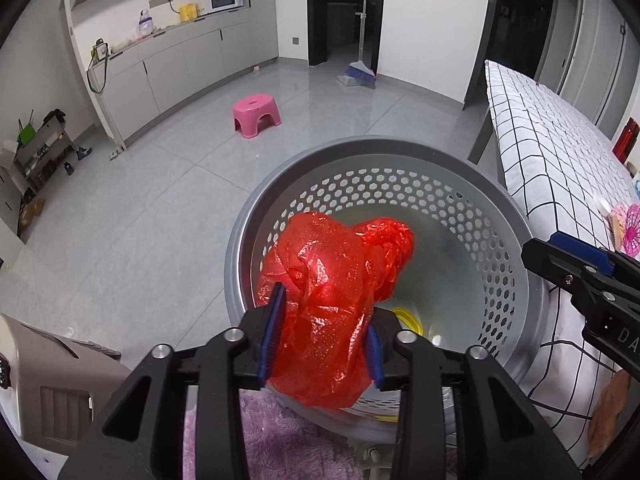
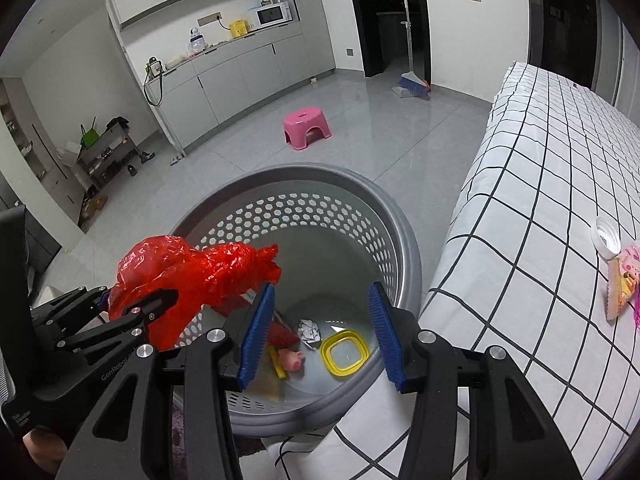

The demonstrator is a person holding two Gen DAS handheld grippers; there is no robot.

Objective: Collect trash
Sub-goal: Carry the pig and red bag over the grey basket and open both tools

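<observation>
A crumpled red plastic bag (image 1: 324, 280) sits between the blue pads of my left gripper (image 1: 324, 340), which touch it on both sides. It hangs over the near rim of a grey perforated basket (image 1: 380, 148). In the right wrist view the bag (image 2: 192, 268) and the left gripper (image 2: 132, 304) are at the left over the basket (image 2: 304, 172). My right gripper (image 2: 320, 332) stands open and empty above the basket's mouth. On the basket floor lie a yellow lid (image 2: 344, 354), a pink pig toy (image 2: 292, 358) and a paper wad (image 2: 310, 330).
A bed with a black-and-white checked sheet (image 2: 540, 200) borders the basket on the right; a white cap (image 2: 606, 240) and a pink packet (image 2: 622, 280) lie on it. A pink stool (image 1: 256, 114) and a broom (image 1: 360, 72) stand on the grey floor. A purple fluffy rug (image 1: 272, 440) lies below.
</observation>
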